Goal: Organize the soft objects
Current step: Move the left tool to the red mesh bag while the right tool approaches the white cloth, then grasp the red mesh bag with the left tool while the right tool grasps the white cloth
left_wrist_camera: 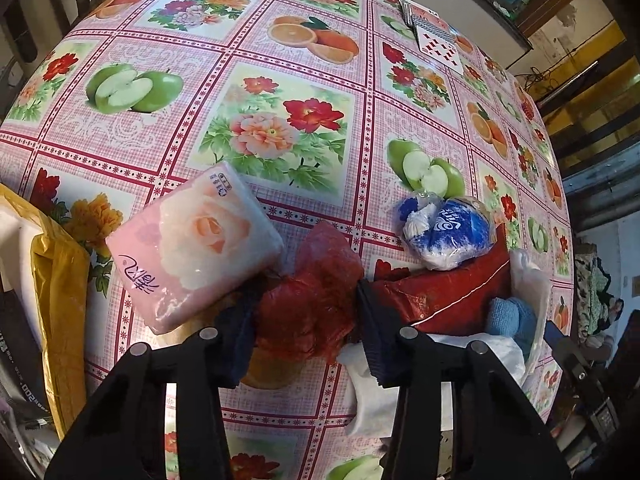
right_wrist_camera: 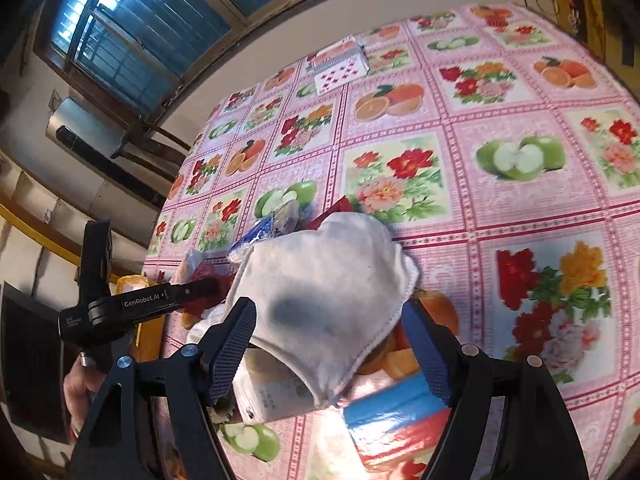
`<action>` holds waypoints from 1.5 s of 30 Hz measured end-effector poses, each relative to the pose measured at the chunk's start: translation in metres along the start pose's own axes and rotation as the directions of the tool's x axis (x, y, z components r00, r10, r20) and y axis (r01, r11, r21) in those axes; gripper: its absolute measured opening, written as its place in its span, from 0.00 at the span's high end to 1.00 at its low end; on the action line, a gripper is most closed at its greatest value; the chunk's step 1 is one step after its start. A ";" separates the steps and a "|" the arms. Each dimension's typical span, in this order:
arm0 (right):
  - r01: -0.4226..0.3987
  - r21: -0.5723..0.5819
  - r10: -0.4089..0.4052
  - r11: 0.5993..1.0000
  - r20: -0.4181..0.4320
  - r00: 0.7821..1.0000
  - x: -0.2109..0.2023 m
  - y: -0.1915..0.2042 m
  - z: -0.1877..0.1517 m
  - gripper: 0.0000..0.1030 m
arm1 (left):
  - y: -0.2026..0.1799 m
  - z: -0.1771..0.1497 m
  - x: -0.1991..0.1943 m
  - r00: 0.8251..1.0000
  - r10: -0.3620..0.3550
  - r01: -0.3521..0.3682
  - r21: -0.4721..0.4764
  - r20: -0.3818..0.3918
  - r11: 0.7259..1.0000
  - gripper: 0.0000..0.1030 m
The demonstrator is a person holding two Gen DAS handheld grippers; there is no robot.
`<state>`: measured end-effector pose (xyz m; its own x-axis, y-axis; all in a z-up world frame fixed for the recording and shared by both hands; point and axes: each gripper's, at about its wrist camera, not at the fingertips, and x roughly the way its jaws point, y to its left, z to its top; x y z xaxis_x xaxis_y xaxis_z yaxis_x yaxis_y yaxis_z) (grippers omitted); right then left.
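In the left wrist view my left gripper (left_wrist_camera: 306,328) is shut on a crumpled red plastic bag (left_wrist_camera: 312,300) that fills the gap between its fingers. A pink tissue pack (left_wrist_camera: 196,248) lies just left of it. To its right a blue-and-white wrapped pack (left_wrist_camera: 448,232) rests on a red cushion (left_wrist_camera: 452,292). My right gripper (right_wrist_camera: 328,344) has a dingy white cloth (right_wrist_camera: 320,292) between its fingers, touching both pads and lifted above the pile. The left gripper (right_wrist_camera: 202,288) shows at the left of the right wrist view, its tip at the red bag (right_wrist_camera: 208,274).
A flower-and-fruit tablecloth (left_wrist_camera: 280,80) covers the table. Playing cards (left_wrist_camera: 436,36) lie at the far edge. A yellow bag (left_wrist_camera: 60,280) stands at the left. A light blue cloth (left_wrist_camera: 512,316) lies right of the cushion. A blue-and-red pack (right_wrist_camera: 396,428) and a white roll (right_wrist_camera: 272,392) lie under the white cloth.
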<state>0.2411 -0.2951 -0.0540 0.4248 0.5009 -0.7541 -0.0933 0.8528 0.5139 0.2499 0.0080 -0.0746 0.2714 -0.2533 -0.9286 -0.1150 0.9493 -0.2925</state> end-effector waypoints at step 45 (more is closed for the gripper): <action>-0.128 0.180 0.111 0.975 0.104 0.988 -0.033 -0.050 -0.028 0.83 | -0.015 -0.010 0.002 0.999 0.042 -0.042 0.047 -0.012 0.998 0.57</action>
<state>0.2064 -0.3501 -0.0665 0.5031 0.5744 -0.6457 0.0163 0.7408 0.6716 0.2426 -0.0084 -0.0744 0.2546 -0.2153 -0.9428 -0.0808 0.9668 -0.2426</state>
